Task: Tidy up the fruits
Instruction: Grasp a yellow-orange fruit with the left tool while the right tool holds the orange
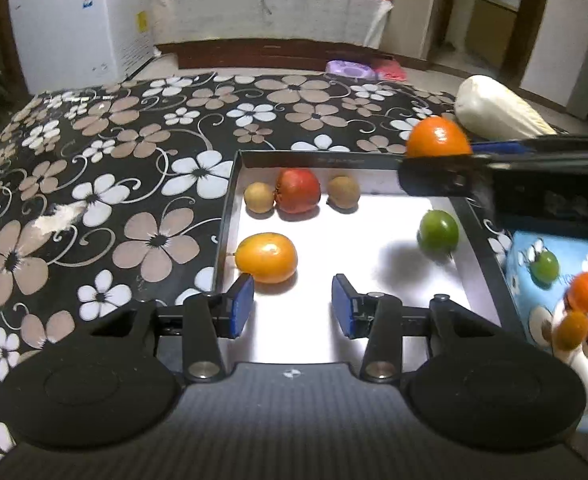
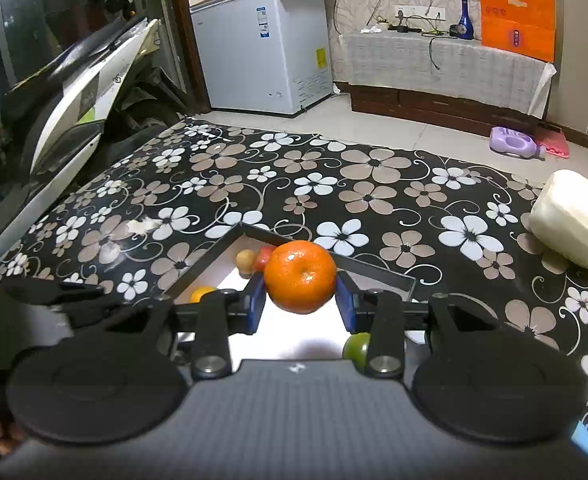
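R gripper [image 2: 301,300] was clamped on the orange [image 2: 300,282], pads on both its sides, fruit riding above the tray's [image 1: 229,200] far corner, w/ the tray floor below and toward me. From the L cam the same orange [image 1: 438,138] hung over the far-right rim, so I judged the drop lay down and inward, not outward. L gripper [image 1: 291,306] was slack, nothing btwn the pads, parked over the tray's near edge; the yellow fruit [image 1: 266,257] sat just ahead-left of its L pad. Already in the tray: red fruit [image 1: 298,191] flanked by two brown ones along the far wall, green fruit [image 1: 438,232] by the R wall. Open room was the white middle, I reckoned. R hand was the nearer one for that spot. Risk as I saw it: a round fruit rolling into the green one, or clipping the rim. The cabbage [image 2: 574,224] lay well off to the right on the cloth.
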A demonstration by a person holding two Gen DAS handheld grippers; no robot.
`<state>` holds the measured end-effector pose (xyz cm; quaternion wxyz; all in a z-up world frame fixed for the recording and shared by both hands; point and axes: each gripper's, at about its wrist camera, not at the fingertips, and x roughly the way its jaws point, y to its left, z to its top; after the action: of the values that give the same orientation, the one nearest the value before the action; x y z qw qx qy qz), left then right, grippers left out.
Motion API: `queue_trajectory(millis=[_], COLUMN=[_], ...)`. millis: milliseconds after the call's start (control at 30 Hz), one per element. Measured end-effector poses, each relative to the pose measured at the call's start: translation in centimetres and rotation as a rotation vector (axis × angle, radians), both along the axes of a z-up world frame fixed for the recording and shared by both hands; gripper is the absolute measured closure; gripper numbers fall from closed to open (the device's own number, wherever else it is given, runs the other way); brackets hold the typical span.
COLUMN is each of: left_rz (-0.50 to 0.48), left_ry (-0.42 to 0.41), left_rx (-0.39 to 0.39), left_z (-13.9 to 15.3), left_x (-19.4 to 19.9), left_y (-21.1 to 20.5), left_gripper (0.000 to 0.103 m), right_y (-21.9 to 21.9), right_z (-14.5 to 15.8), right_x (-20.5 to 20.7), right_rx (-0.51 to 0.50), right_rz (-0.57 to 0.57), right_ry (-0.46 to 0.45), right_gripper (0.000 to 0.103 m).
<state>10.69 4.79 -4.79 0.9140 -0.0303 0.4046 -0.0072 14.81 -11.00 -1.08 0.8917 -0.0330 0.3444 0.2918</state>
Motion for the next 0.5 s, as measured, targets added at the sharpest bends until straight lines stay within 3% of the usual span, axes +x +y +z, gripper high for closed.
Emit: queue_trajectory(millis=[133,500], left_rz=[0.015,0.053], left_ry=[-0.02,-0.063], left_rx=[0.019,0.056], left_z=[0.0,-0.3], left_x=[1.3,1.8], left_y=[-0.5,-1.4], left_gripper=[0.044,0.041], right_y=[-0.6,-1.7], right_z=[0.3,0.4], right_x=[-0.2,-0.6], right_rx=[0.009,0.008], right_rz=[0.006,0.003], right_ry=[-0.006,-0.003], right_gripper=[0.062,0.062])
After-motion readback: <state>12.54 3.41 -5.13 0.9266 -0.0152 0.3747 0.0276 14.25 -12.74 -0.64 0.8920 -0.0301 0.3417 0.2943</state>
